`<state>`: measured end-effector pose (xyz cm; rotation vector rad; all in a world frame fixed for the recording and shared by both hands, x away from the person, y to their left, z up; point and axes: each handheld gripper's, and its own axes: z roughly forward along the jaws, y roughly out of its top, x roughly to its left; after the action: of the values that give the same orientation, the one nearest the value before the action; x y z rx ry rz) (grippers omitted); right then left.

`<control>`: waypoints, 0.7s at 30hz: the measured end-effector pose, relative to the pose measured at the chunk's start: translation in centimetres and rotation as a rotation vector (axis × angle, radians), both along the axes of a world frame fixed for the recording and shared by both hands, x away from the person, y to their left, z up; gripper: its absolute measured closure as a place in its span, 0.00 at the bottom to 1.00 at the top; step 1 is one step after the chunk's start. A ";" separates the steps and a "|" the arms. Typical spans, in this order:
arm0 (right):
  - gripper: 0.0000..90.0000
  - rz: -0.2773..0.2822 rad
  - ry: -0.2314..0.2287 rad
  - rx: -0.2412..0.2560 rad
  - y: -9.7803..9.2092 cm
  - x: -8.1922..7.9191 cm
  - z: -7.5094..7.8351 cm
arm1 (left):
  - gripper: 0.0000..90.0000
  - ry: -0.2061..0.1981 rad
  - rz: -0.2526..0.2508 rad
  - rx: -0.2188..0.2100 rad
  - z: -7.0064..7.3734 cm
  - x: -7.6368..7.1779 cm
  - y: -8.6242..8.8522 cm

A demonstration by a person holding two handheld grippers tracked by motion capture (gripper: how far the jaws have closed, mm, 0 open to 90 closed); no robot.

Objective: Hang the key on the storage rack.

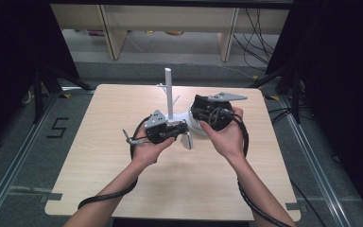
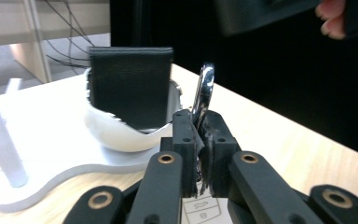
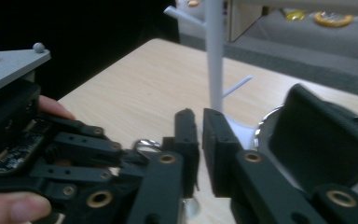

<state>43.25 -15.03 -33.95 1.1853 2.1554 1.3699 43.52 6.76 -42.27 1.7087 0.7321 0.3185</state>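
I see my left gripper (image 1: 182, 128) clamped shut, pointing to three o'clock, my right gripper (image 1: 199, 124) nearly closed, pointing to seven.

Black tape figure "5" (image 1: 57, 127) on floor left of table (image 1: 123, 189). No other readable text.

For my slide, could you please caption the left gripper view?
Left gripper clamps a metal ring before a black wallet.
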 end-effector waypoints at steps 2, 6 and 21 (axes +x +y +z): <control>0.91 -0.021 0.006 -0.002 -0.8 -0.1 0.0 | 0.95 -0.014 0.018 0.012 0.0 0.0 0.6; 0.83 -0.038 0.022 -0.005 -2.8 -0.1 -1.1 | 0.95 -0.029 0.059 0.023 0.1 0.1 2.1; 0.61 -0.188 0.061 0.037 -11.6 -1.6 -8.3 | 0.94 -0.061 0.183 0.036 0.3 0.4 6.4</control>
<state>41.62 -26.66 -42.20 1.4208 2.0069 1.3139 43.97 13.13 -41.98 1.6621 0.8435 0.5111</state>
